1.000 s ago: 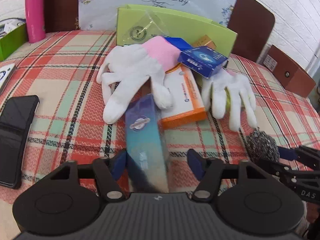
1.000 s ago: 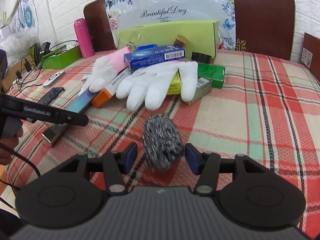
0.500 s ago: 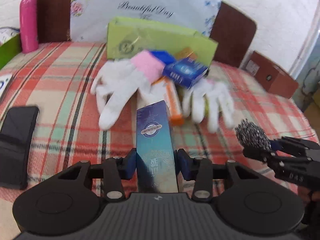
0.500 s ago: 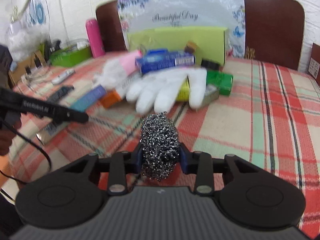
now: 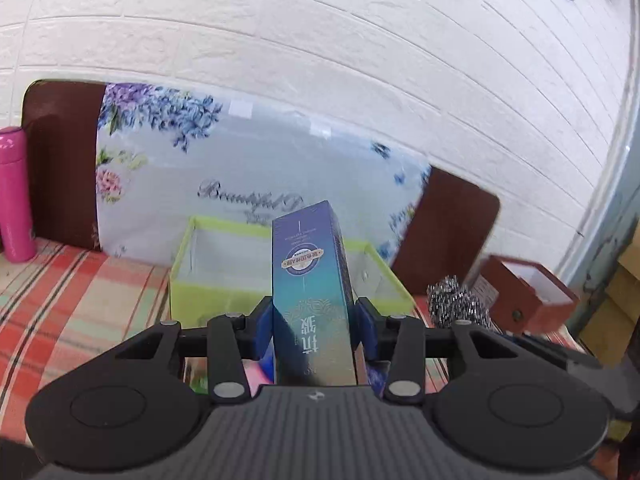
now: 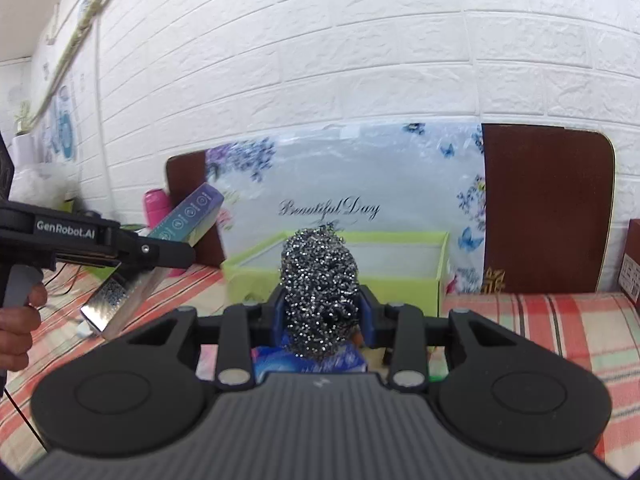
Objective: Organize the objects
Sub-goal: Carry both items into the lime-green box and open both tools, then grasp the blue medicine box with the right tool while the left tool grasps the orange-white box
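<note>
The left gripper (image 5: 315, 330) clamps a tall blue carton (image 5: 310, 280), lifted before the lime-green open box (image 5: 208, 296) at the table's far edge; the right gripper (image 6: 323, 312) squeezes a steel-wool scourer (image 6: 318, 280) above it.

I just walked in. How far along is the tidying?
Early on: the green box looks empty. In hand: the left gripper grips a blue carton, and the right gripper a steel scourer. Left: drop both into the box.

Pink bottle (image 5: 14, 196) cut off at left edge
</note>
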Demonstrator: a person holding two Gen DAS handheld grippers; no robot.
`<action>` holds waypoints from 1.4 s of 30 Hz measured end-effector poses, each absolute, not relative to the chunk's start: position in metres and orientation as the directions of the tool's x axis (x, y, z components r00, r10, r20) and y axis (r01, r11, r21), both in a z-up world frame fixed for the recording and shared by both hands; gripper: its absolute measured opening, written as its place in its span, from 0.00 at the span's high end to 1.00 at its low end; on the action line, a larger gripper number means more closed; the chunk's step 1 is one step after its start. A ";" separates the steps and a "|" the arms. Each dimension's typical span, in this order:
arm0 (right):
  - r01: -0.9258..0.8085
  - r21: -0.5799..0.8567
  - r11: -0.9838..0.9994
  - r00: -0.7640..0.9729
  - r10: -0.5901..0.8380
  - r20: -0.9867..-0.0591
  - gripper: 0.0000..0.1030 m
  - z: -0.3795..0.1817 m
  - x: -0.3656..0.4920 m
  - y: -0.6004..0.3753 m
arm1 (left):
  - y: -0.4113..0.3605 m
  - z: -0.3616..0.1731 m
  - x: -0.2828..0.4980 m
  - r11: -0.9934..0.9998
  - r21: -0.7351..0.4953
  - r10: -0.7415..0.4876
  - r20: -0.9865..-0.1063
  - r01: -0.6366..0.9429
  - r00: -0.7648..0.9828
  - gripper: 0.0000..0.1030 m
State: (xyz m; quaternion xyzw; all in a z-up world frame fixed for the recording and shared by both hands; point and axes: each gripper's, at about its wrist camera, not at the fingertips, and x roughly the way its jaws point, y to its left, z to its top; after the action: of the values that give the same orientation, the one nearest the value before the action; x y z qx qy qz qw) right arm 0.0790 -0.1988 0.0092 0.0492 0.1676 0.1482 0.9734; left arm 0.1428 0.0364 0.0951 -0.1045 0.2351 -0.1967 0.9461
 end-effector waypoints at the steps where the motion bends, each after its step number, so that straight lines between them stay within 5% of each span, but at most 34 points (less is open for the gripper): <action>1: -0.263 0.164 0.951 0.899 0.303 -0.316 0.66 0.010 0.092 -0.198 | 0.035 0.098 0.155 0.906 -0.291 -0.408 -0.403 0.308 0.819 0.56; 15: -0.159 0.177 0.971 0.844 0.227 -0.485 0.66 -0.036 0.263 -0.175 | 0.035 0.068 0.303 0.942 -0.279 -0.308 -0.503 0.186 0.808 0.56; 17: -0.168 0.184 0.968 0.822 0.241 -0.516 0.63 -0.046 0.280 -0.170 | 0.039 0.060 0.307 0.939 -0.295 -0.307 -0.479 0.179 0.822 0.42; 18: -0.185 0.181 0.966 0.812 0.254 -0.525 0.59 -0.051 0.285 -0.166 | 0.040 0.057 0.306 0.940 -0.296 -0.300 -0.475 0.171 0.827 0.18; 19: -0.208 0.173 0.963 0.806 0.269 -0.527 0.42 -0.055 0.288 -0.163 | 0.041 0.056 0.304 0.945 -0.285 -0.284 -0.472 0.160 0.834 0.10; 21: -0.228 0.139 0.964 0.818 0.267 -0.510 0.15 -0.058 0.285 -0.158 | 0.041 0.058 0.294 0.955 -0.243 -0.267 -0.443 0.172 0.856 0.10; 28: -0.170 0.072 0.983 0.885 0.184 -0.428 0.00 -0.041 0.247 -0.174 | 0.033 0.078 0.255 0.959 -0.210 -0.265 -0.412 0.192 0.872 0.09; 33: -0.142 0.111 0.984 0.891 0.176 -0.419 0.00 -0.026 0.201 -0.191 | 0.014 0.087 0.220 0.974 -0.166 -0.220 -0.499 0.156 0.838 0.09; 42: -0.056 0.226 0.973 0.869 0.158 -0.468 0.00 -0.032 0.091 -0.226 | -0.002 0.076 0.139 0.977 -0.131 -0.211 -0.526 0.166 0.824 0.09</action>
State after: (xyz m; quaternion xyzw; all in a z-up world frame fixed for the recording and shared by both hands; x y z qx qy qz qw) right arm 0.0905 -0.2264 -0.0321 0.1029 0.2496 0.0556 0.9613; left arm 0.1391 -0.0020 0.0763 -0.0397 0.2799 -0.0988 0.9541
